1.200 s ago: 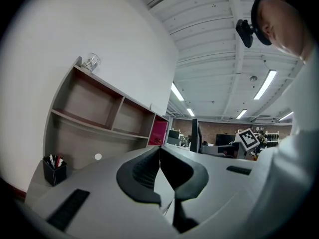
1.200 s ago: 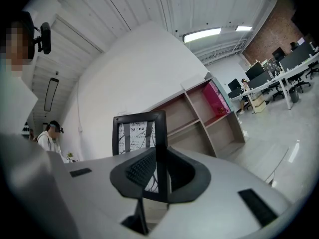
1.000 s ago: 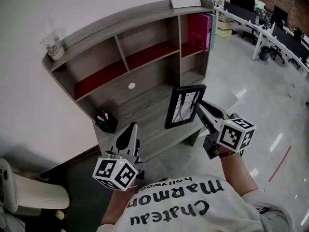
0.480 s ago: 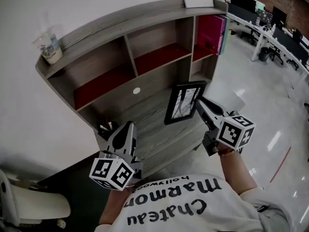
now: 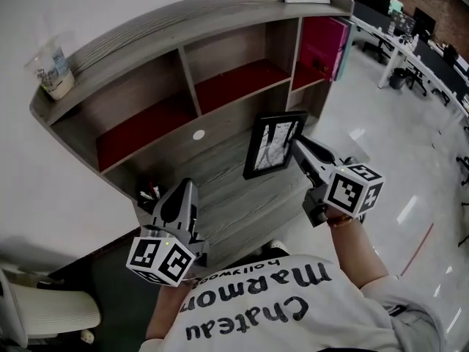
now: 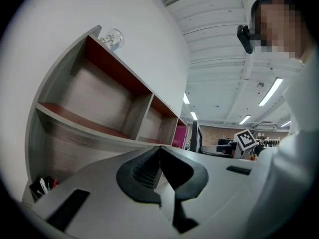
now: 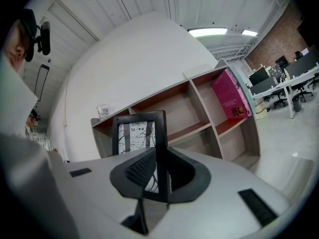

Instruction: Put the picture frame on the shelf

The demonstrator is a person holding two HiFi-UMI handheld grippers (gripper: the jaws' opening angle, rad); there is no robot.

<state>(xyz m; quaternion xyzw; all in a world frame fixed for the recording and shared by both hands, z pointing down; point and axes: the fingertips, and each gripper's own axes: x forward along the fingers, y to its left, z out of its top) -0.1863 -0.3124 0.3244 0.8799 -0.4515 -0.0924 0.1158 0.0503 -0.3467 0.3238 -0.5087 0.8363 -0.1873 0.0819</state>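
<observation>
The right gripper (image 5: pixel 297 147) is clamped on the right edge of the upright picture frame (image 5: pixel 272 144), which is held in front of the shelf (image 5: pixel 190 13), whose red-floored compartments lie at the frame's 11 o'clock. At the frame's 8 o'clock, the left gripper (image 5: pixel 185 191) has its jaws pressed together on nothing.

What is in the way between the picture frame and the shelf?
Nothing visible. The right gripper holds the frame upright in front of the shelf, whose two red-floored compartments stand open. A pink folder sits only in the right compartment; a pen holder stands low at the left, off the path.
</observation>
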